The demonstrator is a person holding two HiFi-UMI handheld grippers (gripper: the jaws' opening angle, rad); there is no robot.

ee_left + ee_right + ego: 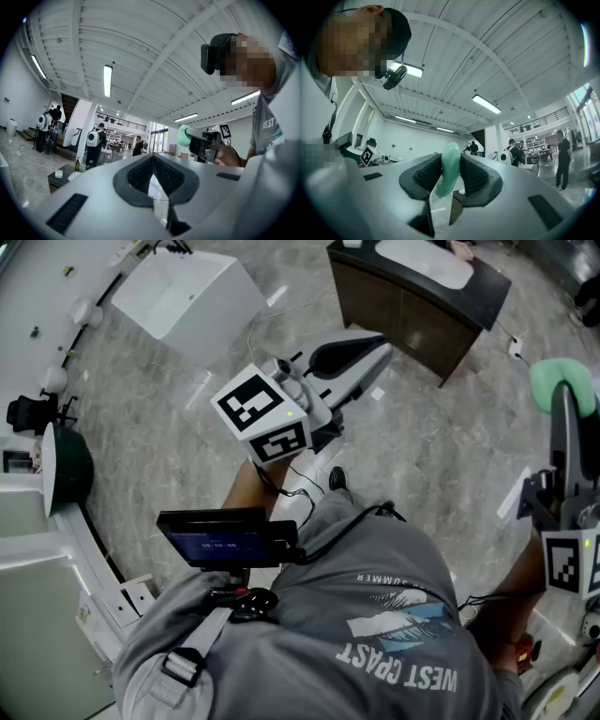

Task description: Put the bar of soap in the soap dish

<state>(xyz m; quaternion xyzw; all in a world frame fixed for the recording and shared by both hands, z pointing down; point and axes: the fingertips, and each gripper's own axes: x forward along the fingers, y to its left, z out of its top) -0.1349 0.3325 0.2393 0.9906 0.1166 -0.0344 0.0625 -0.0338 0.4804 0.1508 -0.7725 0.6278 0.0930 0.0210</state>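
Note:
A pale green bar of soap (449, 168) stands on edge between the black pads of my right gripper (449, 161), which is shut on it. In the head view the soap (561, 381) shows at the far right, at the tip of the right gripper (562, 399), held up in the air and nearly level. The left gripper view catches the same soap (183, 135) from the side. My left gripper (375, 345) is held out in front of the person's body, its jaws closed together at the tip with nothing between them (152, 159). I cannot make out a soap dish.
A dark vanity cabinet (412, 310) with a white basin (422, 259) stands ahead at the top. A white box-shaped tub (187, 292) sits at the upper left and a white counter (28, 559) along the left. Other people (93, 140) stand in the hall. The floor is grey marble.

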